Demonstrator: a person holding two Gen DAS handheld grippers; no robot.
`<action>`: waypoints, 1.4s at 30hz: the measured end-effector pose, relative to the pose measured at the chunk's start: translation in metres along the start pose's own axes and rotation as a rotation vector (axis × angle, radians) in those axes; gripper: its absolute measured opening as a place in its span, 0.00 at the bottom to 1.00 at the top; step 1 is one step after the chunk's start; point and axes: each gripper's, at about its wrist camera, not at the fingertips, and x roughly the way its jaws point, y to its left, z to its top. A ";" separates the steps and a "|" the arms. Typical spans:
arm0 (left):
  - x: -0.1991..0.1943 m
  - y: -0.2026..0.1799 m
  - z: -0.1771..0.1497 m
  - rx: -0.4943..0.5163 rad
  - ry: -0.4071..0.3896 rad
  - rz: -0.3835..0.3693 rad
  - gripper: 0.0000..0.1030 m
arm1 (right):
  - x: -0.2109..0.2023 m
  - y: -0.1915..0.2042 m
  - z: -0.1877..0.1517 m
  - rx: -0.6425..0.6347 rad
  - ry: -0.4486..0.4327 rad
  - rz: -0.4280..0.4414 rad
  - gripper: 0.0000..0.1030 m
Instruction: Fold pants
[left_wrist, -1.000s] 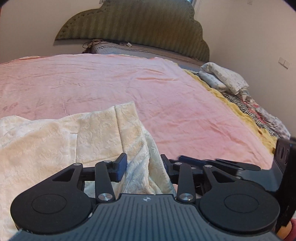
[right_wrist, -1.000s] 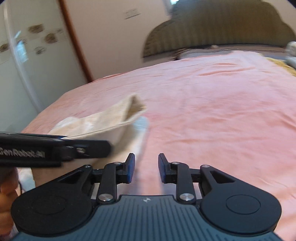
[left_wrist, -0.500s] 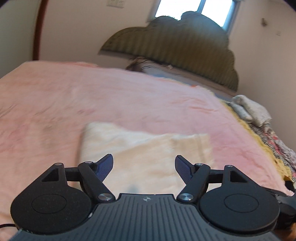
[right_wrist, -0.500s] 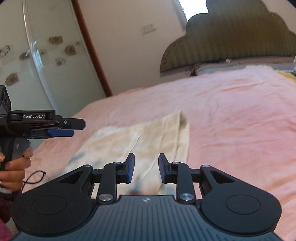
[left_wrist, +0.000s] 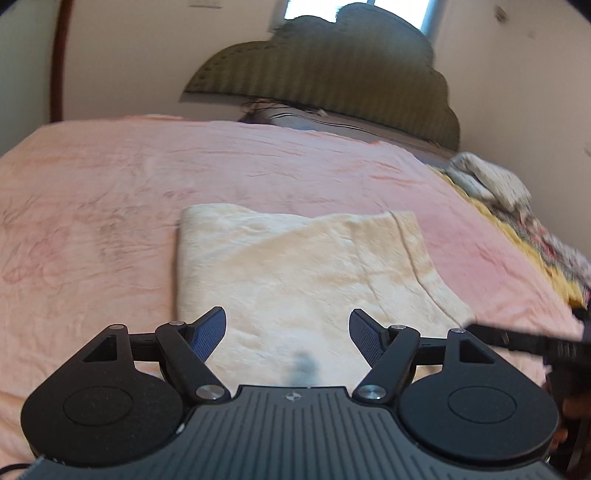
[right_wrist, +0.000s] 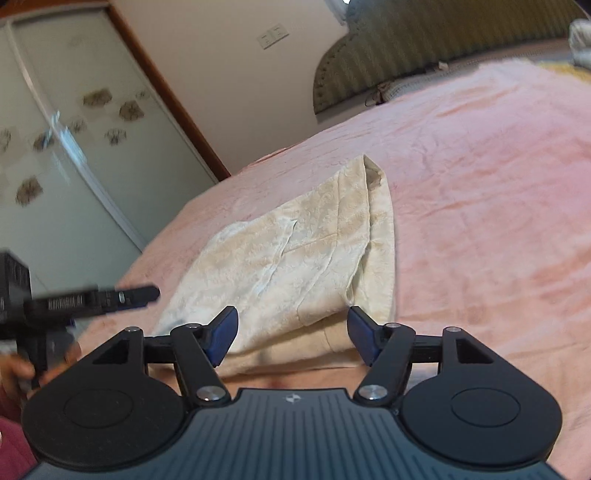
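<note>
- The left gripper (left_wrist: 288, 332) stands spread and empty; the right gripper (right_wrist: 292, 338) is opening, clasping nothing.
- The cream pants (left_wrist: 295, 273) lie folded on the pink bedspread (left_wrist: 110, 206).
- The fold looks finished; next probably calls for smoothing.

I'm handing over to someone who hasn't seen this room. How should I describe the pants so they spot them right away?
Start at the big bed with the pink blanket and the dark green scalloped headboard. Near its foot end, just in front of the two grippers, lies a flat cream rectangle of folded cloth: the pants. They are the only pale item on the pink; the other laundry, patterned, sits piled along the bed's far side edge.
</note>
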 end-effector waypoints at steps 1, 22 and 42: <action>0.000 -0.010 -0.003 0.046 -0.006 0.003 0.74 | 0.004 -0.005 0.001 0.041 -0.014 0.017 0.64; -0.002 -0.005 -0.055 0.236 -0.074 0.337 0.68 | 0.019 0.017 0.059 0.160 -0.173 0.245 0.13; 0.000 -0.017 -0.061 0.425 0.037 0.127 0.35 | 0.016 -0.048 -0.015 0.320 -0.039 0.060 0.12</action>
